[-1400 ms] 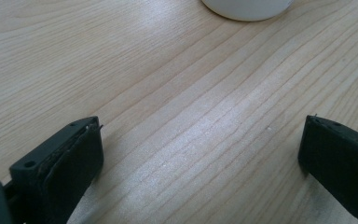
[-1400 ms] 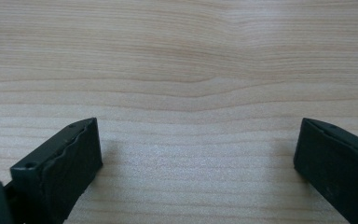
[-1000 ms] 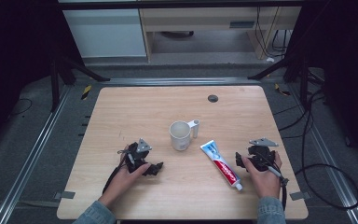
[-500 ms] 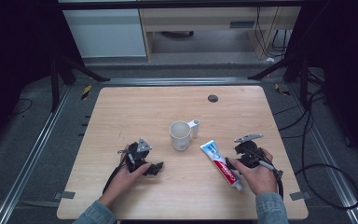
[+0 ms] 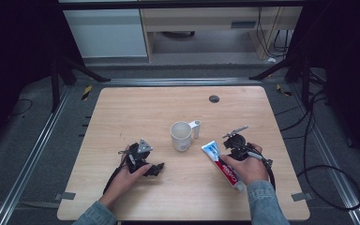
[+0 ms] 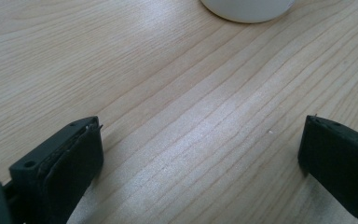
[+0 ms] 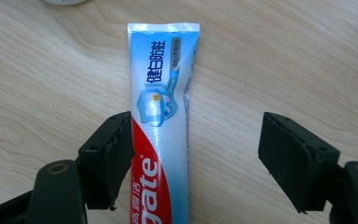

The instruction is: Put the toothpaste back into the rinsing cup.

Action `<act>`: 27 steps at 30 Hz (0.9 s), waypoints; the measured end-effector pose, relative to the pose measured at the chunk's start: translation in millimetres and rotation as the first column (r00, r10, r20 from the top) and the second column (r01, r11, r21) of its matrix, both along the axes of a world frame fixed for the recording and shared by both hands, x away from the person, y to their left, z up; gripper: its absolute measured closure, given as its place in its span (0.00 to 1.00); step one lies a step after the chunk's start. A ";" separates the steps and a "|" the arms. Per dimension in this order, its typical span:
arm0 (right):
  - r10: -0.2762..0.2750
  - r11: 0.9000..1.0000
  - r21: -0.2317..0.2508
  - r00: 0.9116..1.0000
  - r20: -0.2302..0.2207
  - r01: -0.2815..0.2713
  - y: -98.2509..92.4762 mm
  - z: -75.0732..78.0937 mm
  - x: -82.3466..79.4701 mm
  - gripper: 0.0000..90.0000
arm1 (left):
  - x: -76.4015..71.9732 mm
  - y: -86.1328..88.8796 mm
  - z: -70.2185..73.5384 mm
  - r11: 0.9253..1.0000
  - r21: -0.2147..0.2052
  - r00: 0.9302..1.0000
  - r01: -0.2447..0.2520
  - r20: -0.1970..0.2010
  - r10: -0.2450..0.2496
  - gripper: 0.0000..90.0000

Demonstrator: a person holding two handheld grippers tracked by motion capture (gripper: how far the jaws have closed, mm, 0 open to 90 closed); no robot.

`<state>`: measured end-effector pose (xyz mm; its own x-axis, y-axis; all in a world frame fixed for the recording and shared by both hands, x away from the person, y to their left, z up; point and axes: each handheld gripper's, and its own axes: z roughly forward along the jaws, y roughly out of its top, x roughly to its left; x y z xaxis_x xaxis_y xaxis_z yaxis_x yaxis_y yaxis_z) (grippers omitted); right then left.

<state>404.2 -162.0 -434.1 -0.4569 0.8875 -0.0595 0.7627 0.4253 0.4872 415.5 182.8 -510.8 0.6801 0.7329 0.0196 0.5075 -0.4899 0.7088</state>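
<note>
the toothpaste tube (image 7: 161, 126) lies flat on the wooden table (image 5: 136, 108); in the right gripper view its long axis runs straight away from the right gripper (image 7: 196, 154), the flat crimped end farthest out and the red lettered part running back under the camera; in the high view the same tube (image 5: 222, 165) lies slanted, crimped end toward the white mug (image 5: 182, 136), the other end toward the person's right sleeve; the cap cannot be made out

the right gripper's jaws stand partly apart and have just been closing; the tube lies between them, hard against the inner face of the left-hand jaw as that view shows it, with a clear strip of bare table between the tube and the other jaw; the pads do not clamp it; whether the near jaw actually touches the tube cannot be told

the left gripper (image 6: 200, 154) has its jaws spread wide over bare wood, nothing between them; the base of the mug (image 6: 247, 9) sits ahead of it and slightly toward its right-hand jaw, well apart

the high view gives what the gripper views lack: both hands on their grippers, the left gripper (image 5: 155, 168) at the near left of the mug, the right gripper (image 5: 227, 154) at its near right, the mug's handle turned toward the right gripper, and a small dark disc (image 5: 214, 98) far beyond it; the right gripper view alone gives the print on the tube
</note>
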 end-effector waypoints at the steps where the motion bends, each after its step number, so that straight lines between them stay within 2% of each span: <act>1: 0.006 1.000 -0.002 1.000 -0.005 -0.006 2.1 -0.2 1.3 0.31 | 0.0 0.0 0.0 1.000 0.000 1.000 0.000 0.000 0.000 0.00; 6: 0.025 1.000 0.000 1.000 -0.020 -0.025 8.8 1.4 5.8 0.37 | 0.1 0.0 0.0 1.000 0.000 1.000 0.001 -0.001 -0.001 0.00; 12: 0.035 0.999 -0.024 0.997 -0.064 -0.036 11.0 -1.8 11.8 0.43 | 0.1 0.1 0.0 1.000 0.000 1.000 0.002 0.000 -0.002 0.00; 19: 0.040 0.998 -0.043 0.994 -0.100 -0.044 18.3 -3.8 17.9 0.43 | 0.1 0.3 0.0 1.000 0.001 1.000 0.003 0.000 -0.003 0.00; 27: 0.047 0.996 -0.067 0.986 -0.160 -0.058 25.6 -17.4 25.7 0.45 | 0.1 0.4 0.0 1.000 0.000 1.000 0.004 0.000 -0.004 0.00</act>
<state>429.9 -136.4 -451.5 -0.5117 0.8580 -0.0447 0.8035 0.4963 0.3288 415.6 183.2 -510.8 0.6834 0.7298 0.0197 0.5053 -0.4923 0.7087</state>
